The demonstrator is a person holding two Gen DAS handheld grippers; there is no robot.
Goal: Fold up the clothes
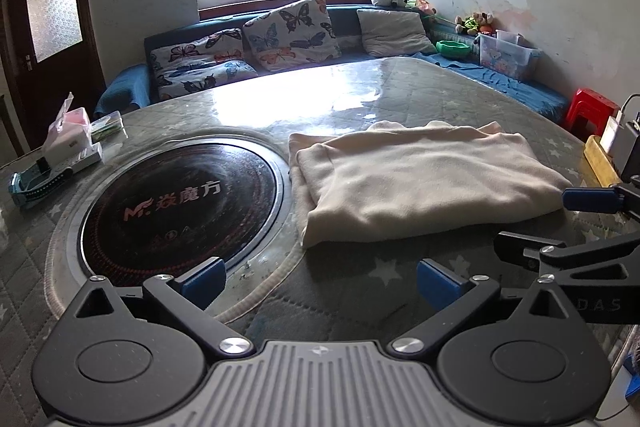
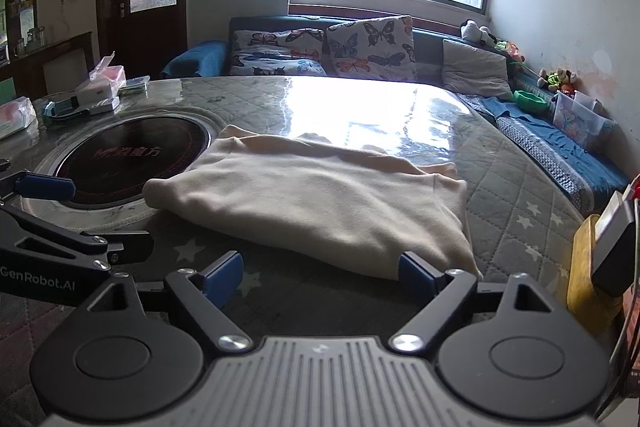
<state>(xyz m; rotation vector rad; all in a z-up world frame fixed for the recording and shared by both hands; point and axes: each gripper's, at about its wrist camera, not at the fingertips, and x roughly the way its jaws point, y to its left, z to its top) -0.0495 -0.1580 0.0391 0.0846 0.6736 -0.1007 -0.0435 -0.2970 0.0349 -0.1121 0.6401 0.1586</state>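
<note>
Cream-coloured folded garment (image 1: 424, 183) is lying on the quilted counter (image 1: 420, 87), at centre right of the left wrist frame, beside the round black cooktop (image 1: 180, 199). Left tongs (image 1: 320, 279) and right tongs (image 2: 320, 273) are standing apart, gripping nothing, just short of the garment's near edge.

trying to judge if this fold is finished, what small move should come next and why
Probably draw both grippers back clear. The cream garment already lies as a folded rectangle on the table, and the left gripper and right gripper both stand open holding nothing. The right one's fingers sit at the cloth's near edge, so go gently.
</note>
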